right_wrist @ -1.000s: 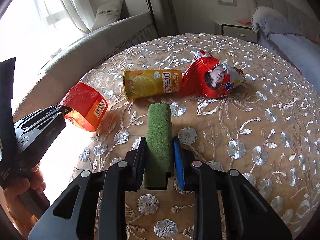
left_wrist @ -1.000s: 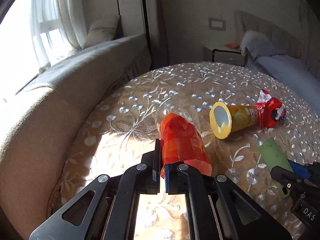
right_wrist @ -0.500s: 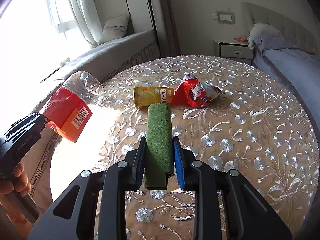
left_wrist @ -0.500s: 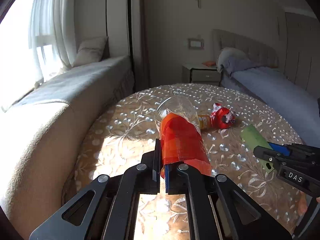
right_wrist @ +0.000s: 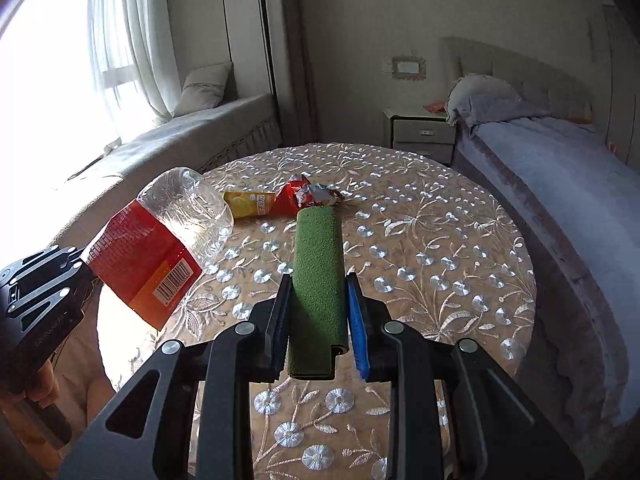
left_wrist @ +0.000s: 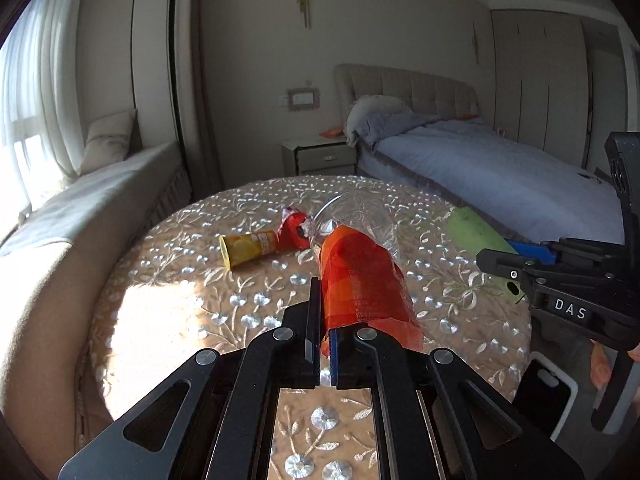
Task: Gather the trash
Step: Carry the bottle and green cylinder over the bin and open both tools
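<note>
My left gripper [left_wrist: 325, 344] is shut on a clear plastic bottle with a red-orange label [left_wrist: 360, 280], held in the air above the round table; the bottle also shows in the right wrist view [right_wrist: 160, 248]. My right gripper [right_wrist: 318, 320] is shut on a green felt-covered roll [right_wrist: 318, 272], also held above the table; the roll shows in the left wrist view [left_wrist: 476, 236]. A yellow snack can [right_wrist: 248, 205] and a crumpled red wrapper [right_wrist: 304, 198] lie together on the table's far side.
The round table [right_wrist: 440, 264] has an embroidered beige cloth. A long window bench [left_wrist: 80, 208] runs along its left. A bed [right_wrist: 560, 160] and a nightstand [right_wrist: 420, 136] stand to the right and behind. A dark white-rimmed object [left_wrist: 544, 392] sits below the table's right edge.
Both grippers have lifted and drawn back from the table with their objects. The can and wrapper now look farther away and have not moved.
</note>
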A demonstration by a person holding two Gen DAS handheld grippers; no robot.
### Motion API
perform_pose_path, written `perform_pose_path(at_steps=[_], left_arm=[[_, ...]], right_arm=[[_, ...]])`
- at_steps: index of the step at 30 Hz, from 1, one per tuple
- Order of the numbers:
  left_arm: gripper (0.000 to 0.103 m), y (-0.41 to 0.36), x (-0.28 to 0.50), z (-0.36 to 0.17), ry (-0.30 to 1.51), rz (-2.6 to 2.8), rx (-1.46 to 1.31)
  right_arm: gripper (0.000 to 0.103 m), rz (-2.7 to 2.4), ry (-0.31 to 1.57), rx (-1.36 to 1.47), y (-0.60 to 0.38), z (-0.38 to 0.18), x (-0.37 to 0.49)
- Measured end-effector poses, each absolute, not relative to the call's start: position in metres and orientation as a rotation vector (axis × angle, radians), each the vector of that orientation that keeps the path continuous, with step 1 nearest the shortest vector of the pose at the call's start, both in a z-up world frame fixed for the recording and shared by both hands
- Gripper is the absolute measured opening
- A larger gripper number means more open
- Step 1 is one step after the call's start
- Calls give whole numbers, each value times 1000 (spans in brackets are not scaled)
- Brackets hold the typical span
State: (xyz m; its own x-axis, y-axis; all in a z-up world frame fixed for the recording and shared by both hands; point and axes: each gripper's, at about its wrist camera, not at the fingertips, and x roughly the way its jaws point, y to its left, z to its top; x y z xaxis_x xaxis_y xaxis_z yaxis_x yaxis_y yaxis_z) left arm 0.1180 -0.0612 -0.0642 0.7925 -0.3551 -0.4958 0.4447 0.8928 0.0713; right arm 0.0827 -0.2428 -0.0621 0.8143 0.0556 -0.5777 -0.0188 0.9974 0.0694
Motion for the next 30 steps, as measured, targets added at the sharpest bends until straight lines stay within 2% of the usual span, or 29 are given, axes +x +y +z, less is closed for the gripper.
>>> perform_pose_path(at_steps=[8, 18, 25, 30], left_arm=[[2, -134, 83, -81, 520, -609, 277], [2, -245, 40, -135, 629, -915, 461], [2, -324, 21, -202, 772, -1110, 676], [3, -377, 2, -252, 837, -1199, 855]], right_arm=[[28, -103, 628, 83, -303, -75, 14], [28, -251, 656, 68, -372, -105, -72], [28, -355, 830, 3, -417, -163, -106], [28, -347, 957, 68, -464, -219, -122]])
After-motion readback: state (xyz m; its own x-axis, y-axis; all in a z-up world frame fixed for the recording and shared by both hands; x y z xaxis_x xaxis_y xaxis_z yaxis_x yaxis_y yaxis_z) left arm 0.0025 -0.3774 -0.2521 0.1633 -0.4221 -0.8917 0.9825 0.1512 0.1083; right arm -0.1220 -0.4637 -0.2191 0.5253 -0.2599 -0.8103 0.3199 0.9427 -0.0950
